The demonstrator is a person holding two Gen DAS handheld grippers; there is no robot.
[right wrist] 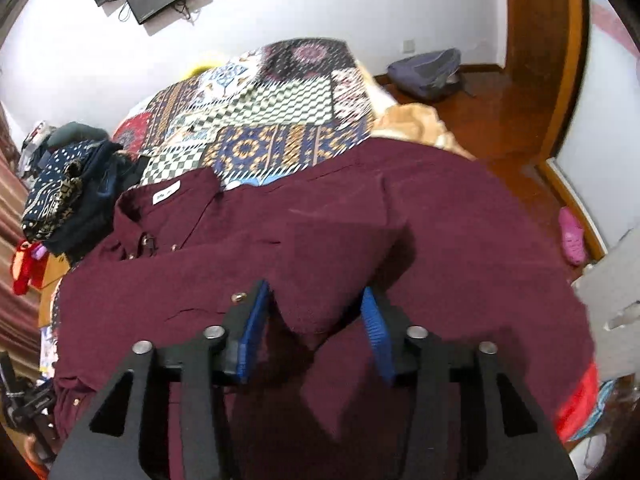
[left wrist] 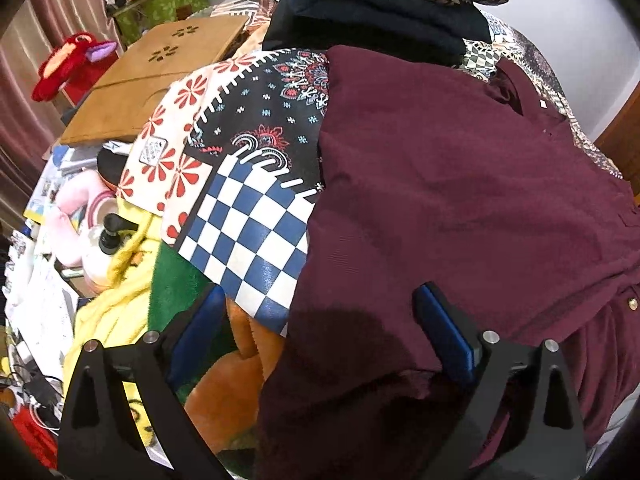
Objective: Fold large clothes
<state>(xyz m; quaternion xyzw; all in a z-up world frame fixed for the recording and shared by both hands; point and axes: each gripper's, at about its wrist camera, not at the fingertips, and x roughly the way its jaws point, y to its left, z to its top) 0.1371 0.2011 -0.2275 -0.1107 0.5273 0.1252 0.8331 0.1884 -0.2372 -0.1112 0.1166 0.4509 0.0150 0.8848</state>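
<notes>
A large maroon button shirt (left wrist: 460, 200) lies spread on the patchwork bedspread (left wrist: 256, 152). In the right wrist view the shirt (right wrist: 320, 232) shows its collar and white label at the far left. My left gripper (left wrist: 320, 304) is open, its blue-padded fingers hovering over the shirt's left edge with no cloth between them. My right gripper (right wrist: 316, 300) is open, and a raised fold of the shirt's cloth stands between its blue pads without being pinched.
A stack of folded dark clothes (left wrist: 380, 4) sits at the far end of the bed, also in the right wrist view (right wrist: 72, 200). A wooden lap desk (left wrist: 160, 76), plush toys and clutter lie left. A backpack (right wrist: 428, 72) lies on the wooden floor.
</notes>
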